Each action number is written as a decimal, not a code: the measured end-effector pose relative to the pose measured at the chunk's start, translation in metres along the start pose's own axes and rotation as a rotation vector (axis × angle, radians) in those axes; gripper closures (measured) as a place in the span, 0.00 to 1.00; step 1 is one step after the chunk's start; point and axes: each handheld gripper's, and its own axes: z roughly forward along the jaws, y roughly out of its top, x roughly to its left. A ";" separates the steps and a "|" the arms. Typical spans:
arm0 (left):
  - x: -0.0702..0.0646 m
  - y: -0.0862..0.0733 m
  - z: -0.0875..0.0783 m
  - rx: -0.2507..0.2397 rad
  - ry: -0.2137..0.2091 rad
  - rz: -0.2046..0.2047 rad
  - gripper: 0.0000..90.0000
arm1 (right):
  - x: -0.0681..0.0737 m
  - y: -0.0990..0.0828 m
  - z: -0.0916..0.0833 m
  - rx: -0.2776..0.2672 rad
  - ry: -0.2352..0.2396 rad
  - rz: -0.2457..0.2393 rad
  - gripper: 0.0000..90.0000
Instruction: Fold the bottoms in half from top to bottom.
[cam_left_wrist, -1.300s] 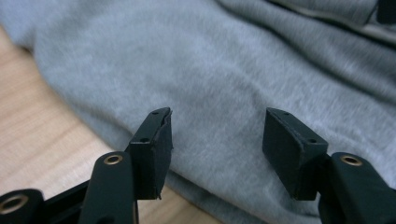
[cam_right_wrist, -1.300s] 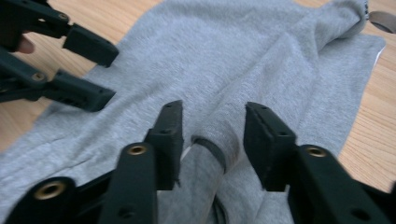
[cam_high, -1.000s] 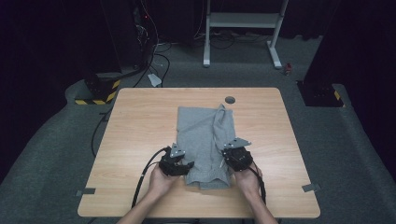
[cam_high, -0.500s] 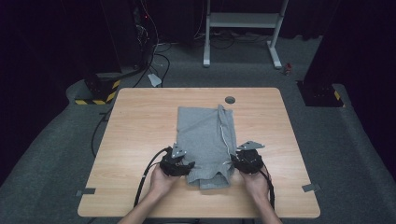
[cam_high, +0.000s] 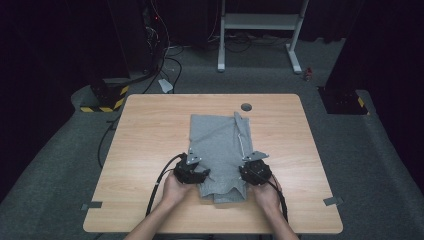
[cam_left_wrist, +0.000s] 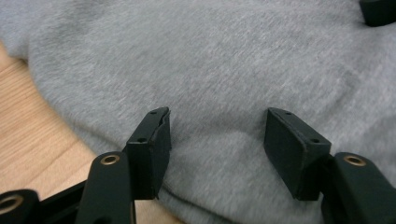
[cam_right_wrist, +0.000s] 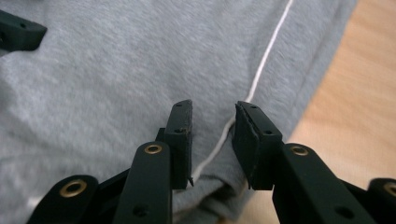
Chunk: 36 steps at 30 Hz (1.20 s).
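A grey folded garment (cam_high: 220, 142) lies in the middle of the wooden table (cam_high: 150, 130), with a white drawstring (cam_high: 241, 142) along its right side. My left gripper (cam_high: 203, 175) rests at the garment's near left edge. In its own view, the left gripper (cam_left_wrist: 217, 135) is open just above the grey cloth (cam_left_wrist: 210, 60). My right gripper (cam_high: 245, 175) is at the near right edge. Its jaws have just been opening. The right gripper (cam_right_wrist: 214, 126) stands with a narrow gap, the drawstring (cam_right_wrist: 266, 60) running beneath it and neither pad pressing on it.
A dark round cable hole (cam_high: 246, 106) sits in the tabletop just beyond the garment. Bare wood lies to both sides. On the floor behind stand a white metal frame (cam_high: 260, 30), cables and a yellow-black striped block (cam_high: 102, 102).
The right gripper has shifted outward and sunk to the garment's near right edge, and its jaws now stand apart. The left gripper has stayed put.
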 end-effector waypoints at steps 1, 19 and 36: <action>-0.002 -0.002 -0.002 -0.001 -0.005 0.005 0.47 | 0.001 -0.004 -0.001 -0.010 -0.001 -0.013 0.75; -0.011 -0.015 -0.024 -0.022 0.011 -0.013 0.45 | 0.016 -0.008 -0.033 -0.090 0.021 -0.084 0.71; 0.007 0.002 -0.001 0.019 0.056 -0.043 0.42 | -0.010 0.020 0.008 0.006 -0.052 -0.041 0.95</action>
